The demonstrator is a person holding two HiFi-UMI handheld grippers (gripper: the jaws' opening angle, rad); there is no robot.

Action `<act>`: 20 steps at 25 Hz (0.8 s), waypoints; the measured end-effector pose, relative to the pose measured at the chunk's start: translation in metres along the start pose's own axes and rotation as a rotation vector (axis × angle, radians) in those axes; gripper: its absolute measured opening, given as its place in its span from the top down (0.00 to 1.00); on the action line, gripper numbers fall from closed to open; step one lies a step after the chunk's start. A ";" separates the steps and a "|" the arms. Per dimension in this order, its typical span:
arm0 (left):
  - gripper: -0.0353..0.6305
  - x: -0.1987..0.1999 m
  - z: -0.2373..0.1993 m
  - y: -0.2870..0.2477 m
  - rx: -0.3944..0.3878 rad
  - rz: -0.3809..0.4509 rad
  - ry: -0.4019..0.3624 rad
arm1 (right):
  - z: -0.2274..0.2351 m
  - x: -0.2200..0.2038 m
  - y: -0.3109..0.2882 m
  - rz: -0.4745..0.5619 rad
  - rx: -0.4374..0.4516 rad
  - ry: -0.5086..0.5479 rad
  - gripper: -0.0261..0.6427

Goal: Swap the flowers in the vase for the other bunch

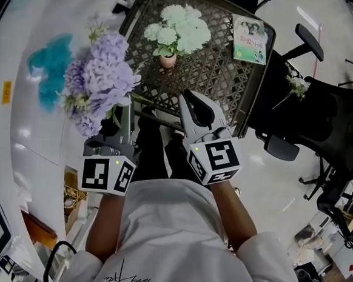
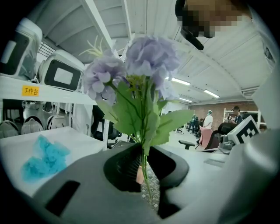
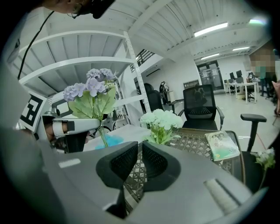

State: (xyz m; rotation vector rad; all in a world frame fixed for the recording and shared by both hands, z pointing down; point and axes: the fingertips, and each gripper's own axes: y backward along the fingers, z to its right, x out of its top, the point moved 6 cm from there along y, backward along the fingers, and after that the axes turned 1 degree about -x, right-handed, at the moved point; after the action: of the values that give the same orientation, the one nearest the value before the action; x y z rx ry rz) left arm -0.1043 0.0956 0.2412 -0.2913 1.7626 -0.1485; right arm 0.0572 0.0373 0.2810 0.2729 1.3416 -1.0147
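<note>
the left hand-held gripper (image 2: 142, 165) is pinching the green stems of the purple bunch (image 2: 140, 65); its jaws are clamped on the stems just below the leaves, and the blooms stand above the jaws. in the head view this bunch is held off the left edge of the worktop (image 1: 229, 93), clear of it and over a white surface (image 1: 26, 113). a turquoise clump (image 1: 48, 69) lies on that surface, beside the blooms.

the right hand-held gripper (image 3: 139, 151) has its jaws drawn almost together, with only a narrow slit between the pads and nothing in it. in the head view it sits over the near edge of the worktop and points across the lattice top.

the white bunch (image 1: 178, 29) stands in the vase (image 1: 167, 60). the vase is small, pinkish and upright, and it rests on the worktop nearer the left edge than the right, well apart from both grippers.

a booklet (image 1: 250, 40) lies flat at the far right corner of the worktop. a black office chair (image 1: 324, 124) stands just beyond the right edge, with a small white sprig (image 1: 298, 85) on it.
</note>
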 end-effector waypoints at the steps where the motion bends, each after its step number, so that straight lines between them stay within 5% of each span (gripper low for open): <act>1: 0.88 0.000 0.000 -0.002 0.001 -0.006 -0.010 | 0.001 -0.001 -0.003 -0.004 -0.002 -0.006 0.92; 20: 0.88 -0.012 -0.031 -0.039 -0.008 -0.070 -0.010 | 0.020 -0.016 -0.051 -0.030 -0.035 -0.052 0.88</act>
State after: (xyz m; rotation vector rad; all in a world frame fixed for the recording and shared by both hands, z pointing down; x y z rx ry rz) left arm -0.1276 0.0600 0.2686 -0.3593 1.7437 -0.1902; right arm 0.0353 0.0016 0.3198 0.1992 1.3181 -1.0154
